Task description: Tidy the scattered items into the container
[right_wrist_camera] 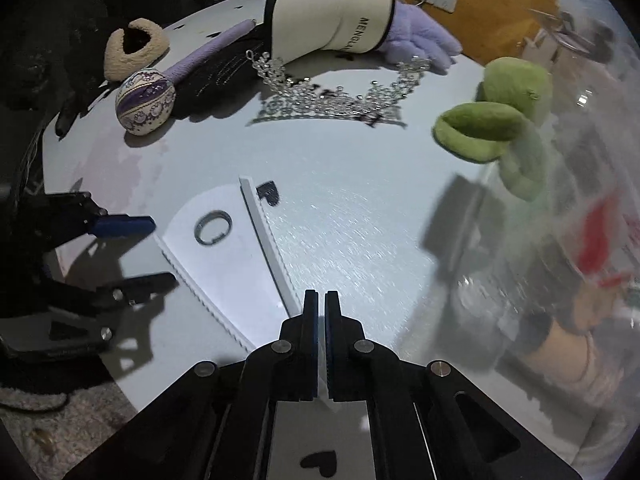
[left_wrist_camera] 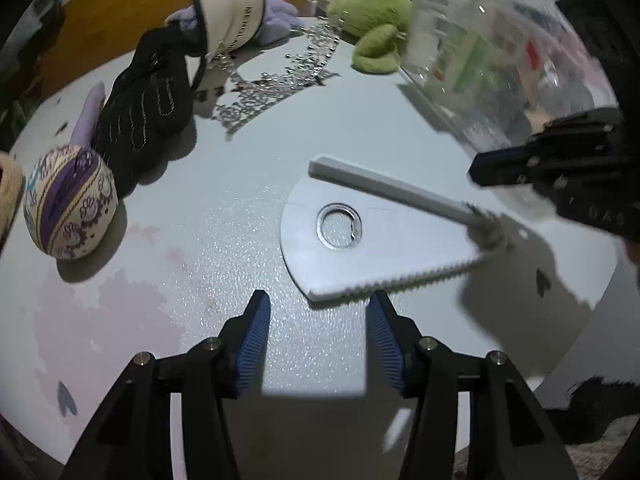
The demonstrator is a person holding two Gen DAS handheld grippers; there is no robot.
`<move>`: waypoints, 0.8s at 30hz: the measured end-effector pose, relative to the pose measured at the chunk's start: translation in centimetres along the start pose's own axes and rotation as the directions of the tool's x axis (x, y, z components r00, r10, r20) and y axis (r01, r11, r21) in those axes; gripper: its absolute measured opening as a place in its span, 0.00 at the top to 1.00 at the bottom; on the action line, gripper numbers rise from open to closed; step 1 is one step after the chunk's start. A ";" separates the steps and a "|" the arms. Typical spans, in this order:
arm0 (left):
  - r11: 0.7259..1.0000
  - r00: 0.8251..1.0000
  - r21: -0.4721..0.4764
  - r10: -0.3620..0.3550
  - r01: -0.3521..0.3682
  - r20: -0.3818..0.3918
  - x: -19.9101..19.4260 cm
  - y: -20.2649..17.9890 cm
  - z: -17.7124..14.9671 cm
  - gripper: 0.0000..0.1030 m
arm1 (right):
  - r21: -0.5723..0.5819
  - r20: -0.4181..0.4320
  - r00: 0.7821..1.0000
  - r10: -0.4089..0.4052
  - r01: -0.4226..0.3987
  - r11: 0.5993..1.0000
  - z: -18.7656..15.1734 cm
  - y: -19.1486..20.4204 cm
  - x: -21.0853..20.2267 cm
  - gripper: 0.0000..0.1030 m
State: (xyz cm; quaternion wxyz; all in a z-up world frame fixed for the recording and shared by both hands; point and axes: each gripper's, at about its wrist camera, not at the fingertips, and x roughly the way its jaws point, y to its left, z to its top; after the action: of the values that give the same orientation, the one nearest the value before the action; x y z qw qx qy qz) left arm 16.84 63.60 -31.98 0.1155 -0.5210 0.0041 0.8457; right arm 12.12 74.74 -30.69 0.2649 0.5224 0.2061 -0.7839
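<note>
A white folding fan [left_wrist_camera: 344, 248] lies partly spread on the grey table [left_wrist_camera: 224, 240], with a metal ring [left_wrist_camera: 339, 226] on it. My left gripper [left_wrist_camera: 318, 312] is open just in front of the fan's toothed edge. My right gripper [right_wrist_camera: 320, 308] is shut on the fan's hinge end [right_wrist_camera: 280, 276]; it shows as a black arm at the right of the left wrist view [left_wrist_camera: 560, 176]. A clear plastic container [left_wrist_camera: 500, 48] stands at the right, blurred; it also fills the right side of the right wrist view [right_wrist_camera: 560, 240]. The fan shows there too [right_wrist_camera: 224, 256].
Scattered on the far table: a patterned ball [left_wrist_camera: 70, 204], black glove [left_wrist_camera: 148, 104], white cap [left_wrist_camera: 228, 4], silver tiara [left_wrist_camera: 280, 80], green knit piece [left_wrist_camera: 376, 20], purple plush [right_wrist_camera: 420, 40], lilac stick [right_wrist_camera: 212, 50], beige knit piece [right_wrist_camera: 136, 46]. Table edge lies near me.
</note>
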 end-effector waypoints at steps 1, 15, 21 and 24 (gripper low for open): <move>1.000 1.000 -0.013 -0.007 0.008 0.001 0.1 0.2 0.1 0.50 | -0.007 -0.006 1.000 0.008 -0.008 1.000 0.3 0.1 0.3 0.64; 1.000 1.000 -0.016 0.011 -0.010 0.009 0.0 0.2 -0.1 0.50 | -0.109 -0.159 0.984 0.083 -0.101 0.989 2.7 1.5 3.7 0.89; 0.997 1.000 -0.071 -0.006 0.007 0.009 -0.5 1.3 -0.2 0.50 | -0.355 0.109 0.948 -0.300 0.319 0.879 0.7 5.7 0.6 0.91; 0.994 1.000 -0.106 -0.012 0.013 0.012 -0.8 2.0 -0.2 0.50 | -0.441 0.271 0.853 -0.446 0.522 0.730 -1.1 7.5 -0.3 0.91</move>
State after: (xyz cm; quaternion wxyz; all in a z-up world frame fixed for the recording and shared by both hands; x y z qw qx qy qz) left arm 16.95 61.46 -31.56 0.0930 -0.5215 -0.0447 0.8470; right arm 17.78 69.64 -31.20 0.1911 0.3043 0.5107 -0.7810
